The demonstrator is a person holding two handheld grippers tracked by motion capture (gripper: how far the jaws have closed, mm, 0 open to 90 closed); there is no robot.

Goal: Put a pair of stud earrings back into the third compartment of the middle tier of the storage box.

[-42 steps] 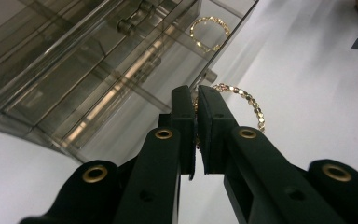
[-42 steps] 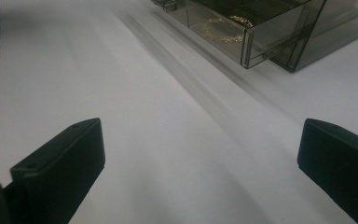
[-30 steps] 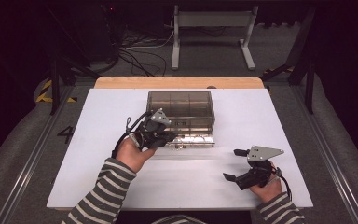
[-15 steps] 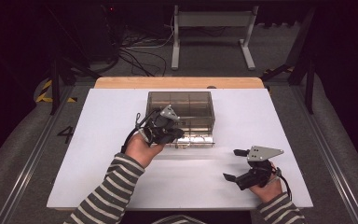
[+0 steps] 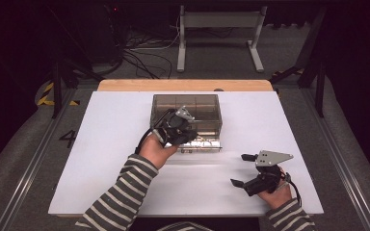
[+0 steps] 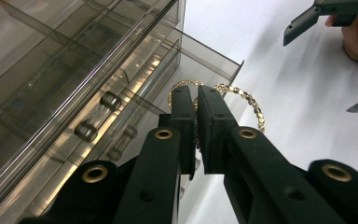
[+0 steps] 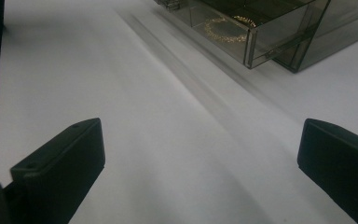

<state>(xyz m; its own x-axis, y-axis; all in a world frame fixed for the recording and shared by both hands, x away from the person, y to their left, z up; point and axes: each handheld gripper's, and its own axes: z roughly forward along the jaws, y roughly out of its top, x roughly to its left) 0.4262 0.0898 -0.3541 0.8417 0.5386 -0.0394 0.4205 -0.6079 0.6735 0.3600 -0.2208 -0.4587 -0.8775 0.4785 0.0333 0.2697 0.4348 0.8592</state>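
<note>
Gold bracelet pinched in left tongs — above the open drawer

A big white desk lies under both tools. A wooden strip runs along its far edge, past the tools. Farther back, a grey metal stand sits on the grey floor. Black cables lie beside the stand. Yellow and black tape is far off to the left.
</note>
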